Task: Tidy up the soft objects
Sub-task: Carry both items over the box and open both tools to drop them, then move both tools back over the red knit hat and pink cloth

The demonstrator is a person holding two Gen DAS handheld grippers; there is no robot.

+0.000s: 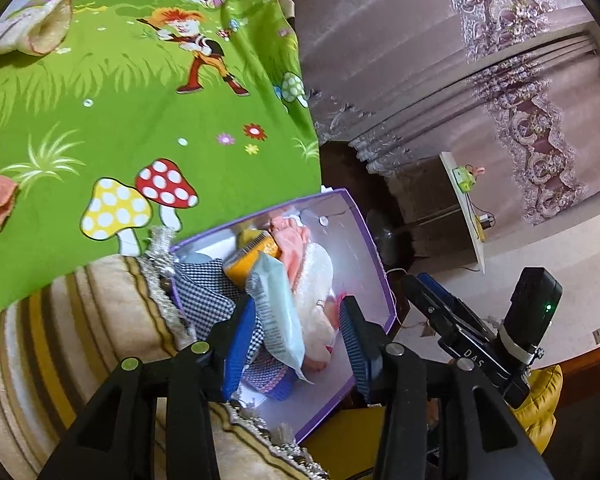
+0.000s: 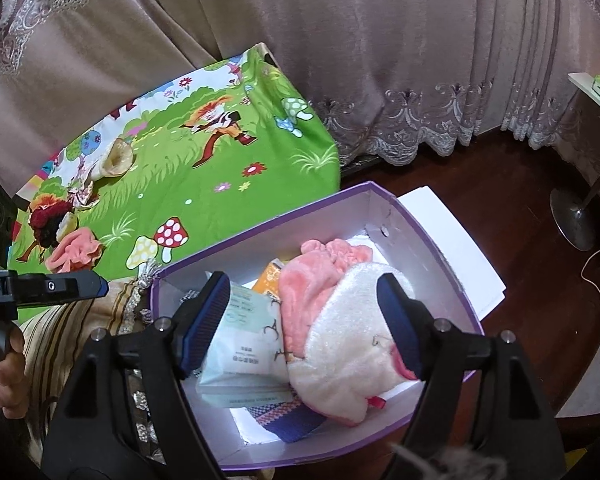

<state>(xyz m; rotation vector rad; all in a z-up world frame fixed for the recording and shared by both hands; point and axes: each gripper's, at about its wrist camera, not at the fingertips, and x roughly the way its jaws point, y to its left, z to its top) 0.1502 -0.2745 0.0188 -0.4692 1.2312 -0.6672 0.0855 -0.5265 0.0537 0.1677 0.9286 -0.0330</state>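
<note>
Fingers of the right gripper (image 2: 300,320) stand wide over the purple box (image 2: 432,240), around a white-pink plush item (image 2: 340,344) and a wipes pack (image 2: 240,344) but not pressing them. The left gripper (image 1: 296,340) hangs half open above the same box; the pack lies between its pads, contact unclear. An orange packet (image 2: 269,276) and checked cloth (image 1: 204,288) fill the rest. Beside the box is a striped cushion (image 1: 60,340), then a green cartoon sheet (image 2: 220,168) with a pink cloth (image 2: 76,254). Farther stand mauve curtains (image 2: 340,40) and dark wood floor (image 2: 520,216).
</note>
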